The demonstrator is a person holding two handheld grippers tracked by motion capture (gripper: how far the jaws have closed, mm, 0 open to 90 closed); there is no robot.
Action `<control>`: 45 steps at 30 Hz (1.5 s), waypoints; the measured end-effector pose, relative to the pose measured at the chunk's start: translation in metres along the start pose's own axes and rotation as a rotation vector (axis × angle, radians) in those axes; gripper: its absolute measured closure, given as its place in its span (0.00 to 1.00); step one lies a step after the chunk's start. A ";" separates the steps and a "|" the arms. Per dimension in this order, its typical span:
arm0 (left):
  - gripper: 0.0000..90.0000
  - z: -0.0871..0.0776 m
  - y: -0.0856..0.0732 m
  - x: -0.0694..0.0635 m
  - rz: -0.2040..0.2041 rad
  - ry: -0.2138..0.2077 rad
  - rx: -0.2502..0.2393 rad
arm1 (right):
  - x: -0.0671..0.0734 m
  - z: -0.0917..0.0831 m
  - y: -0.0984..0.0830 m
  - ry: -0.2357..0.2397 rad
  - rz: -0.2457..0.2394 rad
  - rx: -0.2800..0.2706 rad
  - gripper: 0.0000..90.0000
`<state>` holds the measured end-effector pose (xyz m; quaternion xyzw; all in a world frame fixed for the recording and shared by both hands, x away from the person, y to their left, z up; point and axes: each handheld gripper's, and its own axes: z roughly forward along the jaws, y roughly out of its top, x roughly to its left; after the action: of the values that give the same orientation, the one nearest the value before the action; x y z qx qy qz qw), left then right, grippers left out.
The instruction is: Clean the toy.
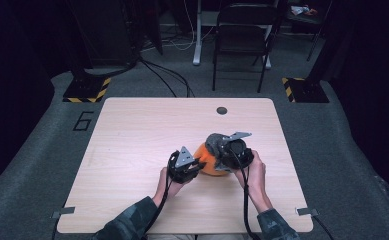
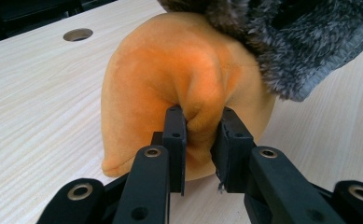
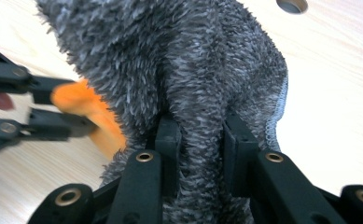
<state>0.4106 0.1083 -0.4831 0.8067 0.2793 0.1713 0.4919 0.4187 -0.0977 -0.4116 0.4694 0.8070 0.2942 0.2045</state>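
Black left gripper (image 2: 201, 140): jaws clenched on a fold of the orange plush piece (image 2: 170, 84), which rests on the wooden table (image 2: 34, 93) near its middle, presumably to anchor it. Right gripper (image 3: 201, 149): jaws clamped on a pleat of the grey furry cover (image 3: 170, 60), which sits on top of the orange piece and overlaps it. Opposed grips suggest the two layers are being drawn apart or fitted together; which one cannot be told from here. Round cable hole (image 1: 222, 110): far edge of table, well apart.
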 end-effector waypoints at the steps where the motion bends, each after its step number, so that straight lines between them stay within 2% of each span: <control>1: 0.84 0.000 -0.001 0.001 -0.005 -0.002 0.002 | -0.002 0.001 -0.001 -0.007 0.000 0.009 0.79; 3: 0.83 0.001 -0.001 0.001 -0.019 -0.007 0.002 | -0.007 0.004 -0.003 -0.019 0.005 0.026 0.79; 11: 0.83 0.001 -0.002 0.003 -0.018 -0.012 0.004 | -0.029 0.016 -0.015 -0.040 0.061 0.097 0.79; 13: 0.83 0.001 -0.002 0.004 -0.018 -0.007 -0.001 | -0.036 0.022 -0.019 -0.067 0.070 0.129 0.79; 15: 0.83 0.001 -0.002 0.005 -0.022 -0.019 0.002 | -0.043 0.031 -0.025 -0.067 0.102 0.155 0.79; 16: 0.83 0.001 -0.002 0.005 -0.022 -0.019 0.002 | -0.043 0.031 -0.025 -0.067 0.102 0.155 0.79; 17: 0.83 0.001 -0.003 0.005 -0.031 -0.022 -0.004 | -0.048 0.040 -0.031 -0.064 0.117 0.184 0.79; 18: 0.83 0.001 -0.003 0.005 -0.033 -0.024 -0.003 | -0.048 0.042 -0.032 -0.064 0.141 0.205 0.79; 20: 0.83 0.001 -0.003 0.006 -0.031 -0.020 -0.009 | -0.052 0.046 -0.034 -0.068 0.147 0.219 0.79; 23: 0.83 0.001 -0.003 0.006 -0.038 -0.014 -0.007 | -0.053 0.039 -0.031 -0.078 0.140 0.206 0.79; 26: 0.83 0.002 -0.003 0.007 -0.053 -0.011 -0.018 | -0.049 0.020 -0.020 -0.083 0.117 0.132 0.79; 29: 0.83 0.001 -0.003 0.006 -0.041 -0.013 -0.011 | -0.035 0.000 -0.007 -0.044 0.098 0.036 0.79; 32: 0.82 0.001 -0.003 0.004 -0.048 -0.016 -0.014 | -0.013 -0.012 0.003 0.019 0.062 -0.036 0.79; 34: 0.83 0.001 -0.003 0.004 -0.046 -0.014 -0.012 | 0.002 -0.011 0.005 0.027 0.022 -0.029 0.79; 35: 0.83 0.002 -0.003 0.005 -0.048 -0.005 -0.020 | 0.006 -0.008 0.005 0.015 0.003 -0.020 0.79; 37: 0.83 0.002 -0.004 0.005 -0.055 -0.016 -0.011 | 0.009 -0.002 0.002 -0.014 -0.016 -0.001 0.79; 39: 0.82 0.002 -0.003 0.004 -0.047 -0.019 -0.011 | 0.001 0.001 -0.001 0.002 -0.004 0.005 0.79; 45: 0.82 0.003 -0.004 0.006 -0.045 -0.013 -0.018 | -0.022 0.011 -0.011 -0.010 0.052 0.068 0.79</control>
<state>0.4154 0.1114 -0.4874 0.7968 0.2927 0.1572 0.5047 0.4291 -0.1186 -0.4262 0.4981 0.8032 0.2696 0.1846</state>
